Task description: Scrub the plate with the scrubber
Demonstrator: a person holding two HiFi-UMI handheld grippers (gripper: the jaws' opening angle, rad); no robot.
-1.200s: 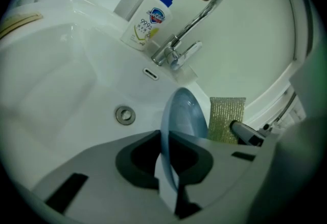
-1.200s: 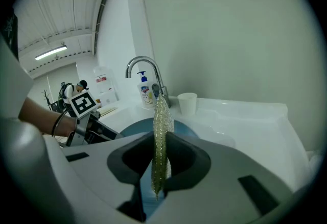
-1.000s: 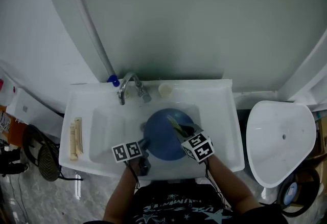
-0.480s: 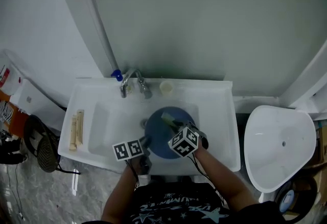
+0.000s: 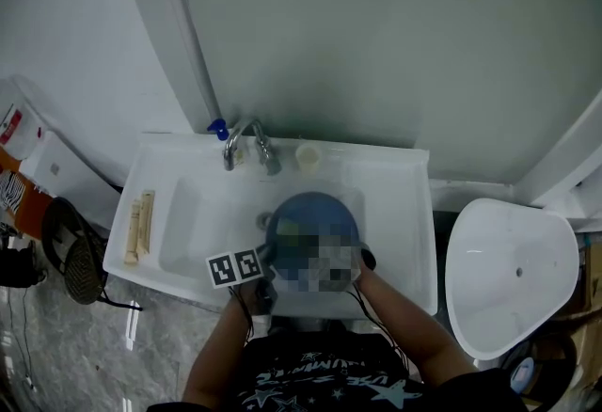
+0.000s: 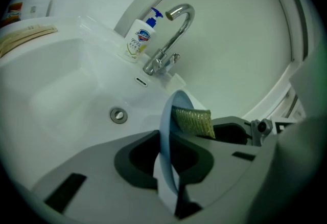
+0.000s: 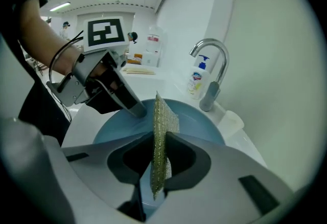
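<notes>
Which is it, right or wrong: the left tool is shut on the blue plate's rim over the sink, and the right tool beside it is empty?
Wrong on one count: the right tool is not empty. The right gripper view shows its jaws shut on the yellow-green scrubber, at the blue plate. The left tool is indeed shut on the plate's rim over the sink.

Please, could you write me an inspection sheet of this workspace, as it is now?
Surface: white sink with chrome tap.
Job's things: round blue plate held over the basin; yellow-green mesh scrubber near its face.
Clutter: white soap bottle by tap; pale sticks on left ledge; small cup.
Grippers: left tool shut on plate rim; right tool shut on scrubber.
Cables: thin black cable at left wrist.
Surroundings: white oval fixture at right.
</notes>
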